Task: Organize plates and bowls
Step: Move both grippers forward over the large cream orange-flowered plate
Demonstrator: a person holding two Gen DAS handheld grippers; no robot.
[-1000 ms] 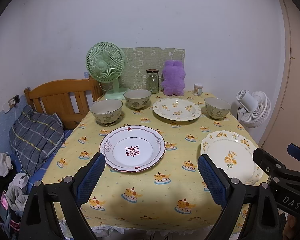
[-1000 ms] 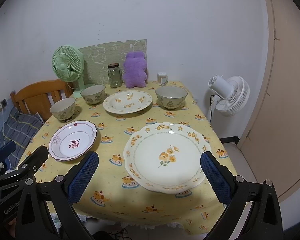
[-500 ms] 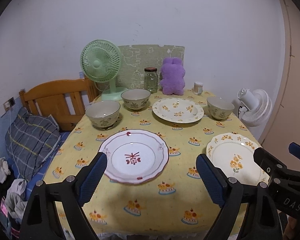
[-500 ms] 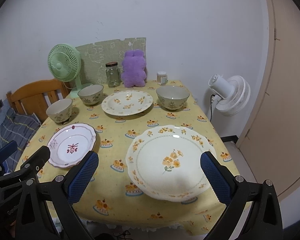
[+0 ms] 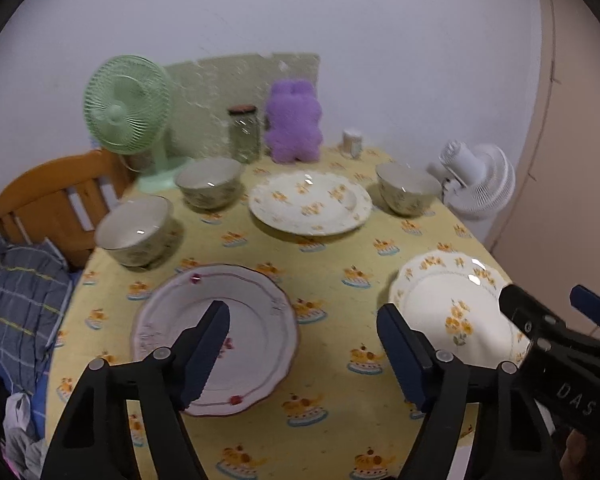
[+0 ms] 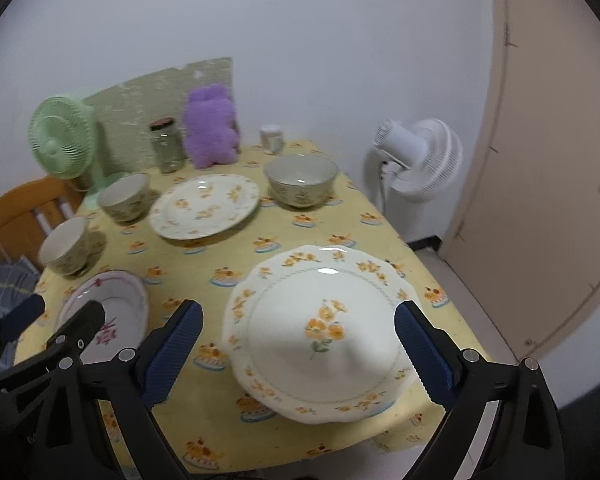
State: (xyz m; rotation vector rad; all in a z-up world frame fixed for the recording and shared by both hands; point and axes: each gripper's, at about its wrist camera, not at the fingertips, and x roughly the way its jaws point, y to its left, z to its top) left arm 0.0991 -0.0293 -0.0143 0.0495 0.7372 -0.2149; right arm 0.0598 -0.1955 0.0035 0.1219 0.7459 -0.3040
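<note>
Both tools close empty: left tool (image 5: 302, 354) over the red-trimmed plate (image 5: 256, 320) at the counter's (image 5: 332, 248) near-left edge, right tool (image 6: 298, 354) straddling the yellow-flowered plate (image 6: 320, 332) near-right, apparently lining up pickups.

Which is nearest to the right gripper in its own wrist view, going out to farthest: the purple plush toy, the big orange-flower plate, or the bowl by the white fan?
1. Big orange-flower plate, right between the right gripper fingers.
2. Bowl, mid-table, right side.
3. Purple plush toy, far edge by the wall.
</note>
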